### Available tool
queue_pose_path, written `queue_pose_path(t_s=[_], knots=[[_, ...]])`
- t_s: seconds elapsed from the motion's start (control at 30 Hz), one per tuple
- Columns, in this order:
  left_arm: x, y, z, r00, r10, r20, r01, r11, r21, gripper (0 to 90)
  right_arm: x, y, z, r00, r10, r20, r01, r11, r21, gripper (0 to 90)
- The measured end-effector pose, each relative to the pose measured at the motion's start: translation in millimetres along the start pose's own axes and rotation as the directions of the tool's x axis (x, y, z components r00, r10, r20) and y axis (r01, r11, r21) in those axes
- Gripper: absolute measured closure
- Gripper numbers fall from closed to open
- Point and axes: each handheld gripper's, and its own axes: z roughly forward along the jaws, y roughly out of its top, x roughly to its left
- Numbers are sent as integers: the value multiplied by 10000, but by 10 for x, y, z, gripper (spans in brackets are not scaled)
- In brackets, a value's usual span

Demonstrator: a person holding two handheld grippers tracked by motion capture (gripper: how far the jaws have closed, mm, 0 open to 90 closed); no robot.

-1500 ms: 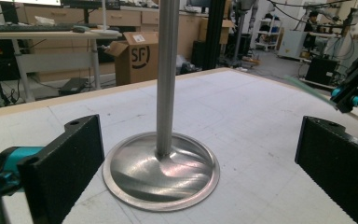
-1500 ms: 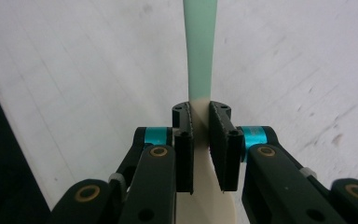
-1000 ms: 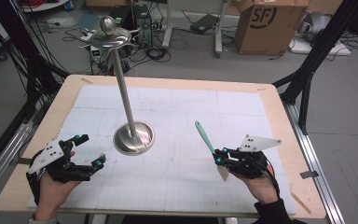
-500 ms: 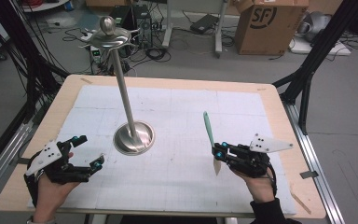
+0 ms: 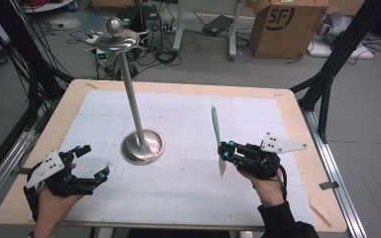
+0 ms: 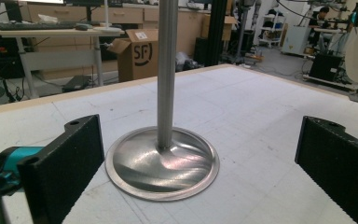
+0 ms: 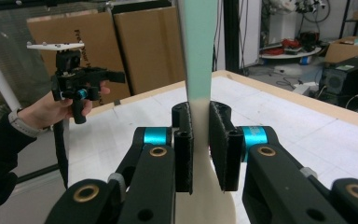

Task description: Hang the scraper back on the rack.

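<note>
In the high view, two hands come in from the bottom edge, each with its tongs over the white sheet point(image 5: 188, 129) that covers the desk point(image 5: 297, 119).

At lower left of that frame the left tongs point(image 5: 92, 162) sit low over the sheet with the jaws spread wide and nothing between them. The left gripper view shows the same: two black pads point(image 6: 70, 161) stand far apart at the frame's sides, and between them, a little farther off and untouched, lies the round base of the metal stand point(image 6: 164, 158).

At lower right of the high view the right tongs point(image 5: 224, 151) pinch a spatula point(image 5: 215, 124). Its cream blade hangs just below the jaws, close above the sheet, and its mint-green handle rises up and slightly left toward the middle of the frame. In the right gripper view the right tongs point(image 7: 199, 144) have the pads pressed against both sides of the spatula point(image 7: 198, 56) right where cream turns to green; the handle runs straight up out of the top edge. The left tongs point(image 7: 91, 77) appear at upper left there, held in a hand.

Farther up the high view, left of centre, the metal stand point(image 5: 141, 146) sits on the sheet, well apart from the spatula, its pole rising to a dish-shaped top with a ball at upper left.

Beyond the desk, a cardboard box point(image 5: 283, 22) and loose cables lie on the floor.
</note>
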Motion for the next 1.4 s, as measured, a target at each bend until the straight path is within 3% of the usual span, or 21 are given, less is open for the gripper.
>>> queue_pose_path(t_s=[0.37,0.9,1.0,1.23,1.4], knots=[[-3,10,-13,10000,-75,13,75,9999,-96,17,36,348,265,9984,-458,-324,458,9990,-2,803],[21,20,-59,10000,-87,-31,86,9998,-196,17,96,907,825,9912,-1249,-443,1249,9922,-28,803],[21,20,-74,9999,-149,-63,148,9996,-220,17,109,979,920,9879,-1495,-419,1491,9887,-141,803],[23,27,-119,9998,-154,-90,151,9994,-302,17,135,1069,1093,9866,-1589,-368,1581,9871,-261,803],[27,22,-137,9998,-172,-106,169,9995,-285,17,137,1110,1163,9852,-1716,-19,1714,9843,-431,803]])
